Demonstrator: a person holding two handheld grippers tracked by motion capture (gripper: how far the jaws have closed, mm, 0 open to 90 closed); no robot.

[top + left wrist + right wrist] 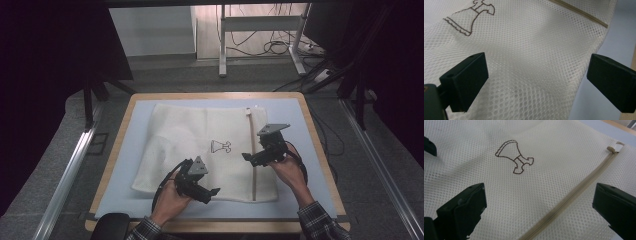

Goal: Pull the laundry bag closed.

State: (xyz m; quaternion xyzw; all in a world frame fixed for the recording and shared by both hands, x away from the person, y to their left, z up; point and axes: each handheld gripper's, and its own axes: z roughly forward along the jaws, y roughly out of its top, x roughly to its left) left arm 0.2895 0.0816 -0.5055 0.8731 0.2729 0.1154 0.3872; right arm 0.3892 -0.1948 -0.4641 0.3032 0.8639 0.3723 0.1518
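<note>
- My left gripper [216,191] hangs with jaws spread and nothing between them, over the near right corner of the mesh bag [200,150].
- My right gripper [246,157] is likewise spread and empty, just beside the zipper [251,150].
- The bag lies flat mid-table on the blue mat [120,165], its dress emblem [220,146] facing up, and looks zipped shut.
- I'd judge opening comes next: pin the mesh with the left, bring the right up to the pull [612,149] at the far end and pinch it squarely, since mesh snags.
- Wooden table edge [110,165], grey floor, cables [272,47] beyond.
</note>
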